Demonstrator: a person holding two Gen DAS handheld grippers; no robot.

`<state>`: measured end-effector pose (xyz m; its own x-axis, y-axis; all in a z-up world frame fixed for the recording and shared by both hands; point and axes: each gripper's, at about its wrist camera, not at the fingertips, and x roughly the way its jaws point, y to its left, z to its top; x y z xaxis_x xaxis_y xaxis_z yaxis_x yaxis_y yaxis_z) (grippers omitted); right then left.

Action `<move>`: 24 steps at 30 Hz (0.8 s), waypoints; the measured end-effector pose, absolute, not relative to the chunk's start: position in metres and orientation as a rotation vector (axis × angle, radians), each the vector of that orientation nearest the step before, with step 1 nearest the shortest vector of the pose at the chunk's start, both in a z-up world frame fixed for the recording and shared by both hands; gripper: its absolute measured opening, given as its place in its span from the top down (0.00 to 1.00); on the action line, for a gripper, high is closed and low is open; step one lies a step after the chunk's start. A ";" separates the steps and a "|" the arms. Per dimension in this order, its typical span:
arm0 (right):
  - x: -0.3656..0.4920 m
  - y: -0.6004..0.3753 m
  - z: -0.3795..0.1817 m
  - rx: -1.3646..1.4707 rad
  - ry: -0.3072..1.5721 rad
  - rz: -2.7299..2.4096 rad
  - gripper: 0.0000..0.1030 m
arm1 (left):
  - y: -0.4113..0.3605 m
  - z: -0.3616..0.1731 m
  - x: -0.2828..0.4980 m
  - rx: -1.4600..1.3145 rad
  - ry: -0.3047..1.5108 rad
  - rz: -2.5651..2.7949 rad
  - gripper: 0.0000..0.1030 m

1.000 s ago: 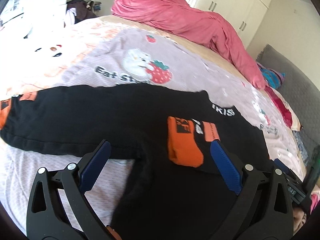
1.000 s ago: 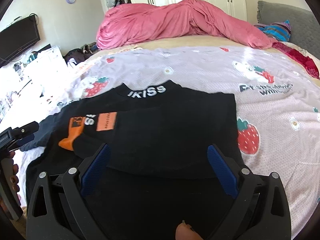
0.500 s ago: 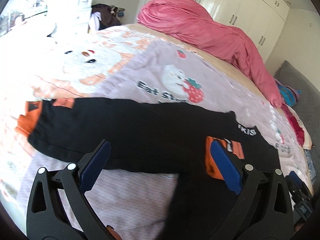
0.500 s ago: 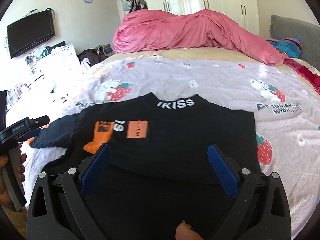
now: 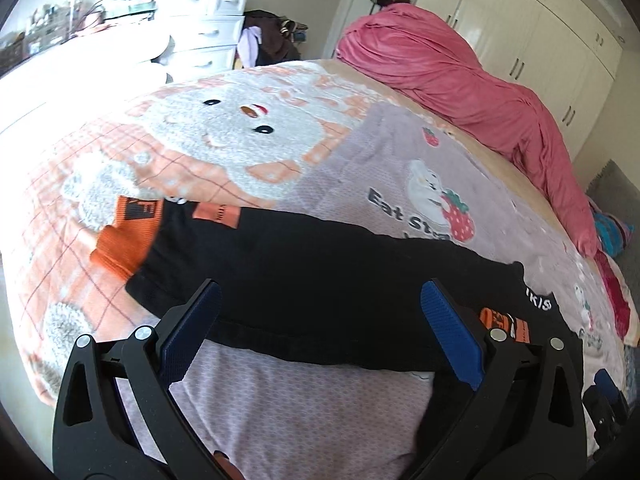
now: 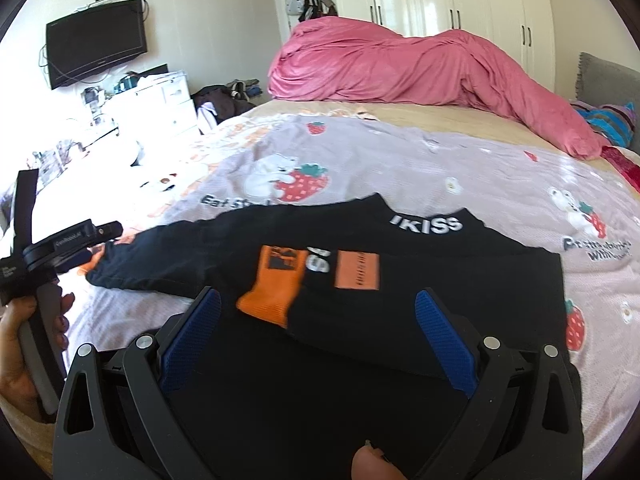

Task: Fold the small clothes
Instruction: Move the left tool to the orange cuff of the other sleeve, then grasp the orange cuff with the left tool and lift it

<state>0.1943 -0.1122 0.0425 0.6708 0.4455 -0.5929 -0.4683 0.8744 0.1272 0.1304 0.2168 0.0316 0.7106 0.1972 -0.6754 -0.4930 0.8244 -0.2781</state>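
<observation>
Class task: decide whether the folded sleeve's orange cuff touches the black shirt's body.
Touching. The right wrist view shows the orange cuff lying flat on the black shirt, with no gap.

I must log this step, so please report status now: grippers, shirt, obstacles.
Left gripper open, empty. Right gripper open, empty. Black shirt flat on bed, one sleeve folded in, other sleeve still out. Nothing in the way.

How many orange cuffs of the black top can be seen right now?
2. One orange cuff lies folded across the black top, below the collar lettering. The other orange cuff ends the sleeve stretched out flat on the bed. Both grippers are open.
</observation>
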 end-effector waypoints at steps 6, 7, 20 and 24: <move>0.191 -0.082 0.049 -0.058 0.657 0.564 0.06 | 0.234 0.034 0.118 -0.491 0.654 0.461 0.09; 0.190 -0.076 0.049 -0.066 0.658 0.573 0.06 | 0.237 0.035 0.117 -0.487 0.654 0.476 0.09; 0.179 -0.024 0.049 -0.150 0.664 0.651 0.06 | 0.281 0.026 0.094 -0.580 0.643 0.577 0.09; 0.177 -0.010 0.051 -0.169 0.663 0.676 0.05 | 0.290 0.022 0.089 -0.601 0.648 0.600 0.09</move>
